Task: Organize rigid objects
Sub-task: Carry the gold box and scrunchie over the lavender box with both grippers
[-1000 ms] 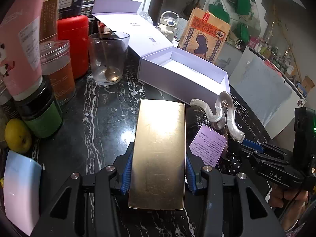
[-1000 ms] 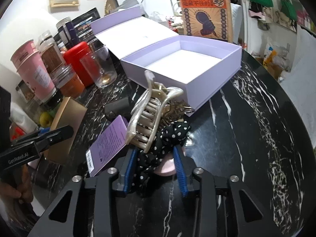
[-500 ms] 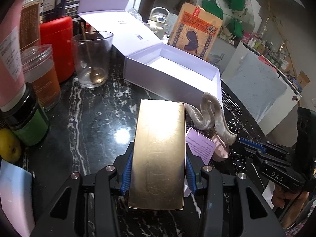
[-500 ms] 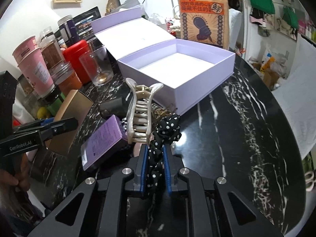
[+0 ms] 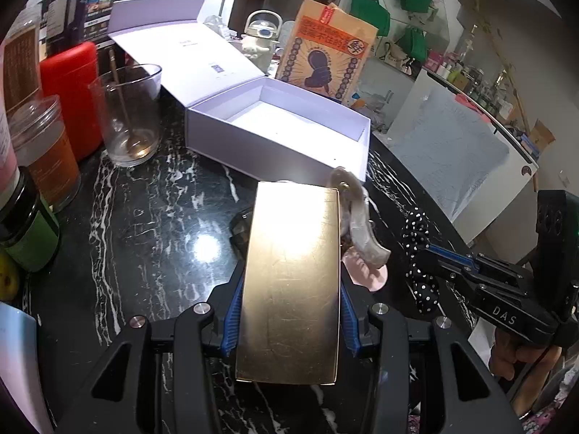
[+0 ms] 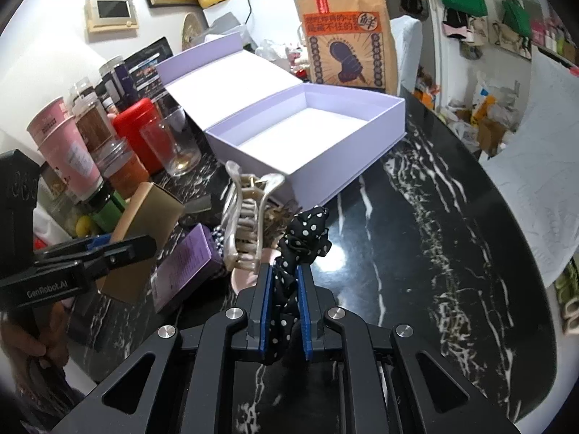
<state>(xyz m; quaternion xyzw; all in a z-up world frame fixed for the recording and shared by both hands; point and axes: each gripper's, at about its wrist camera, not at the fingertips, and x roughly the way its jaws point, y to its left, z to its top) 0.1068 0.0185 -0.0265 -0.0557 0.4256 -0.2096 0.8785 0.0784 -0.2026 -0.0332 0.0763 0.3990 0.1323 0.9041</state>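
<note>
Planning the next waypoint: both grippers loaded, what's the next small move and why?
Probably carry the gold box forward over the open lavender box. The left gripper grips it, the tray looks empty, and the right gripper is shut on the scrunchie.

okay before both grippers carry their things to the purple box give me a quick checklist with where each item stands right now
1. Left gripper jaws clamped on gold box: ok.
2. Right gripper jaws, which have just been closing, pinch the polka-dot scrunchie: ok.
3. Purple box open, nothing inside: ok.
4. Lid folded back, off the opening: ok.
5. Scrunchie free of the hair claw: cannot tell.
</note>
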